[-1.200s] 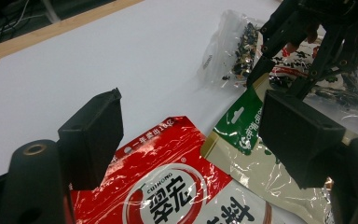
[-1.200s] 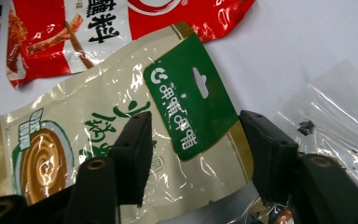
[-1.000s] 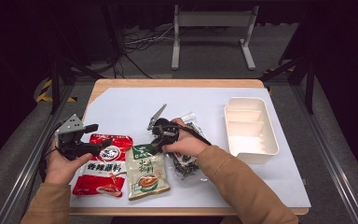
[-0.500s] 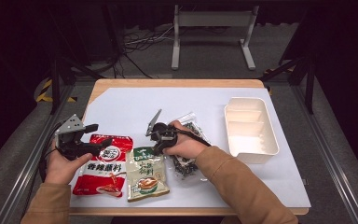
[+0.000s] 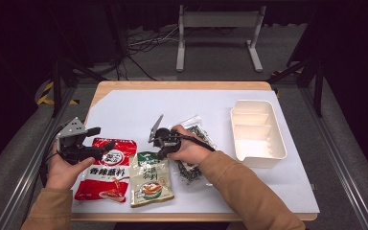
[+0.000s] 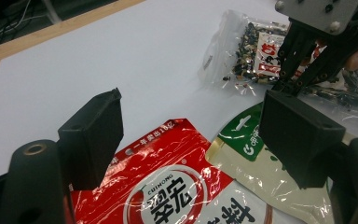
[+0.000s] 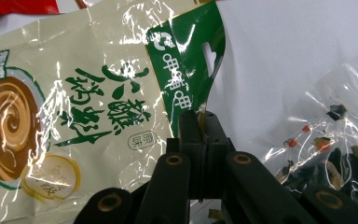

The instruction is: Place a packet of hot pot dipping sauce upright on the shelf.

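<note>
our right gripper [image 7: 199, 122] has just been closing and now pinches the green pouch's [image 7: 98, 107] edge. our left gripper [image 6: 186, 135] hangs open above the red pouch [image 6: 168, 186].

Wooden bench [image 5: 124, 86] under white sheet [image 5: 172, 108]. On sheet: red sauce packet [image 5: 106, 170] at left, green-and-cream packet [image 5: 149, 179] just beside it, overlapping its edge; clear bag of dark dried bits [image 5: 191, 170] next right; white compartment tray [image 5: 257, 133] well apart at right.

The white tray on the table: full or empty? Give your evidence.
Empty. The white tray shows bare compartments in the high view; all three packets lie outside it.
</note>
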Demonstrator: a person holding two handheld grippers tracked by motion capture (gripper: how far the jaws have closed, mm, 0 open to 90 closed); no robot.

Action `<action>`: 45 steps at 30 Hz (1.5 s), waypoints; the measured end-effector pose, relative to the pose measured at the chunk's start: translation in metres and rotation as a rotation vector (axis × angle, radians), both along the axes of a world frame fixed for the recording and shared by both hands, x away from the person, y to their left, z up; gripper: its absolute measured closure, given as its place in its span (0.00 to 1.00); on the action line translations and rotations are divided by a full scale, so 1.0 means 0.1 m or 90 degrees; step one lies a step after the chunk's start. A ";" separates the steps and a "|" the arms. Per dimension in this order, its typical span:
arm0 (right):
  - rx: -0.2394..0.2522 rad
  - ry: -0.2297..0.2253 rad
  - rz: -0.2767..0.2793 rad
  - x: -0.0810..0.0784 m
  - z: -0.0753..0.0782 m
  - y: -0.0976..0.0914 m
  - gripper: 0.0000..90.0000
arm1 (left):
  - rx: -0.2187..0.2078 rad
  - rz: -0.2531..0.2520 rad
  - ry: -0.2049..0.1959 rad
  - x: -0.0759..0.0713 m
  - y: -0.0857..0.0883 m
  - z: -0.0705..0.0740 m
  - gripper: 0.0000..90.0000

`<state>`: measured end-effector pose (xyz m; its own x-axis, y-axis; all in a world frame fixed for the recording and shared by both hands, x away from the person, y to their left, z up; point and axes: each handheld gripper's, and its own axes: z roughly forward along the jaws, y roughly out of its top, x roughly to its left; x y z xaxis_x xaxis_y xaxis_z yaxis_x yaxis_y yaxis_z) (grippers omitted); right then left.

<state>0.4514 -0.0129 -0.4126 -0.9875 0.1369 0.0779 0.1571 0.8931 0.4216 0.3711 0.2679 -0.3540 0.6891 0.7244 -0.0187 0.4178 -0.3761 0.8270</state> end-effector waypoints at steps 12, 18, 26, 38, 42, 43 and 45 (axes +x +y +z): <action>0.038 0.007 -0.012 -0.06 0.23 -0.08 1.00 | 0.004 0.000 -0.004 0.01 0.02 0.00 0.25; 0.076 0.014 -0.018 -0.17 0.45 -0.14 1.00 | -0.001 0.007 -0.005 0.00 0.04 0.01 0.25; 0.124 0.014 -0.014 -0.29 0.66 -0.22 1.00 | -0.008 0.014 -0.009 -0.01 0.08 0.03 0.25; 0.166 -0.013 0.005 -0.64 1.02 -0.29 1.00 | -0.009 0.019 -0.008 -0.01 0.07 0.03 0.25; 0.172 -0.019 0.018 -0.73 1.11 -0.30 1.00 | -0.007 0.018 -0.009 0.00 0.06 0.02 0.25; 0.175 -0.024 0.020 -0.75 1.13 -0.31 1.00 | -0.005 0.017 -0.009 0.00 0.06 0.02 0.25; 0.181 -0.036 0.026 -0.80 1.19 -0.33 1.00 | -0.004 0.017 -0.008 0.00 0.05 0.02 0.25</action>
